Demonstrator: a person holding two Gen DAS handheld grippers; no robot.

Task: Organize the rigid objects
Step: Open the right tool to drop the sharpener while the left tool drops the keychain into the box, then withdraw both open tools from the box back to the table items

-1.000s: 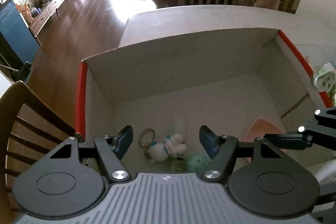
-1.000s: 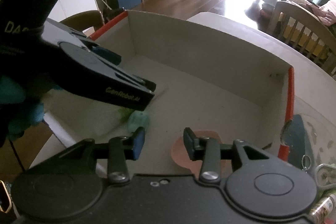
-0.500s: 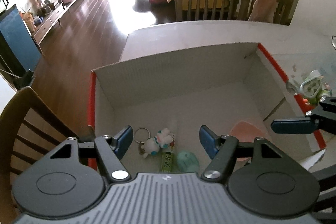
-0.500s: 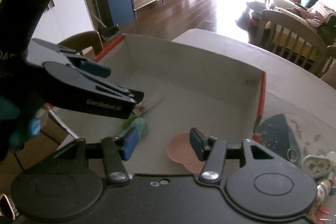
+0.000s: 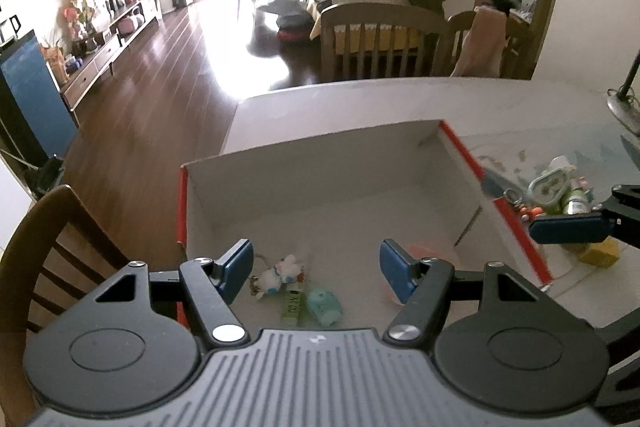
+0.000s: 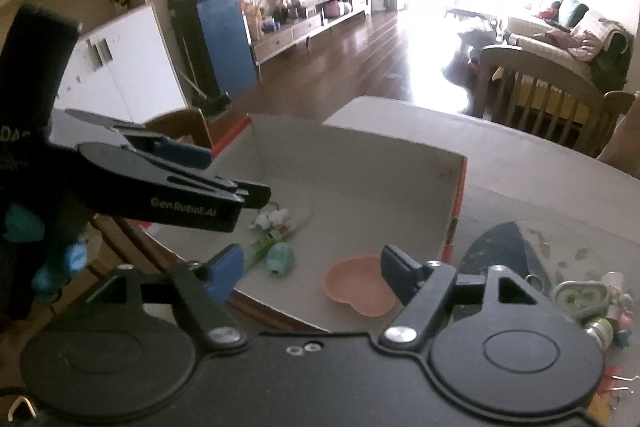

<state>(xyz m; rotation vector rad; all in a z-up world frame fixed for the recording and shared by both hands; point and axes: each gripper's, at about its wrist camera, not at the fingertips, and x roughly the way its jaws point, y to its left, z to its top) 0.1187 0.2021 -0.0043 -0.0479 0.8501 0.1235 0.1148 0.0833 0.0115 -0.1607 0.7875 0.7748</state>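
Note:
A cardboard box [image 5: 320,167] [image 6: 360,155] with red rims stands on the table. On its floor lie a white toy keychain [image 5: 278,273] [image 6: 272,218], a green tube [image 5: 292,306] [image 6: 266,247], a teal oval thing [image 5: 325,306] [image 6: 280,257] and a pink heart-shaped dish [image 6: 360,289], of which the left wrist view shows only an edge [image 5: 420,250]. My left gripper [image 5: 316,273] [image 6: 224,173] hovers open over the box, nothing between its fingers. My right gripper [image 6: 310,271] is above the box's near wall, its jaws opening and empty; one right fingertip [image 5: 568,230] shows at the right.
Small loose items [image 5: 560,187] [image 6: 588,301] and a yellow block [image 5: 600,253] lie on the table right of the box, beside a dark triangular thing [image 6: 508,251]. Wooden chairs [image 5: 372,39] [image 5: 44,251] stand at the far and left table edges.
Both grippers have risen and drawn back from the box, which now looks smaller. The right gripper's fingers have spread from nearly closed to wide. The left gripper's opening is unchanged.

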